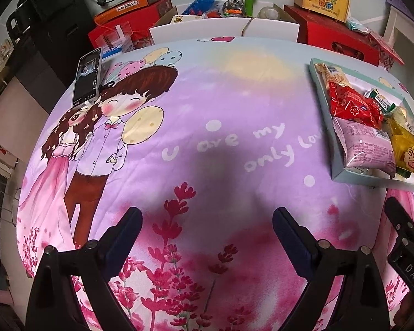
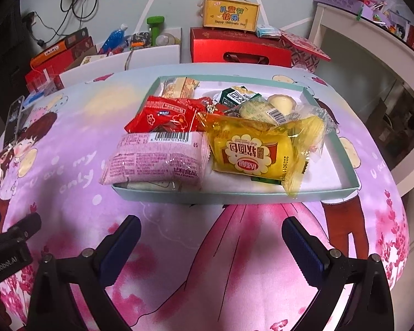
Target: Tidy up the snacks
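Both the left gripper (image 1: pixel 207 220) and right gripper (image 2: pixel 211 229) hover spread apart and empty near the snack-filled tray (image 2: pixel 234 193).

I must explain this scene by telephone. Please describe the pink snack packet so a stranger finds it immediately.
Find the shallow pale-green tray on the cartoon-printed cloth. The pink snack packet lies at its front left corner, beside the yellow bread packet. It alone is pale pink, with a white barcode label along its far edge.
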Demonstrator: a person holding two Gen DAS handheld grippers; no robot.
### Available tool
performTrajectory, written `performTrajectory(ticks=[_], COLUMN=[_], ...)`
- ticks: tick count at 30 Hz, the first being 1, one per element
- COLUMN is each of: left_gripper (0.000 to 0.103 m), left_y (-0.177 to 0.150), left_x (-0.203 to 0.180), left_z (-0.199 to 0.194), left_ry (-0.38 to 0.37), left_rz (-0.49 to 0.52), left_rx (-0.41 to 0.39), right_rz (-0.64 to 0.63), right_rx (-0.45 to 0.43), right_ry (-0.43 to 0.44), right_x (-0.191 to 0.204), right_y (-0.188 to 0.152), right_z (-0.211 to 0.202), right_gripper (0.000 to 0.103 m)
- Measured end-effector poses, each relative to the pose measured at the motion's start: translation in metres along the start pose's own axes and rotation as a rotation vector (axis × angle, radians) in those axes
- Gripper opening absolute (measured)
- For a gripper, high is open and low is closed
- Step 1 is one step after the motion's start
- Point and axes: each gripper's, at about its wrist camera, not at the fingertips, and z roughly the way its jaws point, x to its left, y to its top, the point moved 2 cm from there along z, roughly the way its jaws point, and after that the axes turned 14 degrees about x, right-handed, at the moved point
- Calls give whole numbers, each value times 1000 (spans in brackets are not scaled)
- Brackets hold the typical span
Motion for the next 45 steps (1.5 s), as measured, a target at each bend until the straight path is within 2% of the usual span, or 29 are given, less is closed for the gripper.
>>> performTrajectory(ticks=[10,45], left_gripper=[95,95], left_y=[1,1], left_x=[2,-1], left_z=[2,3], left_ry=[4,20], left_rz=[-5,3], left_rx=[9,11], right_rz=[-25,-20], right_rx=[5,17], right_ry=[-28,-5], right_x=[6,4], right_y=[-1,-1], right_z=[1,3], right_gripper=[103,103])
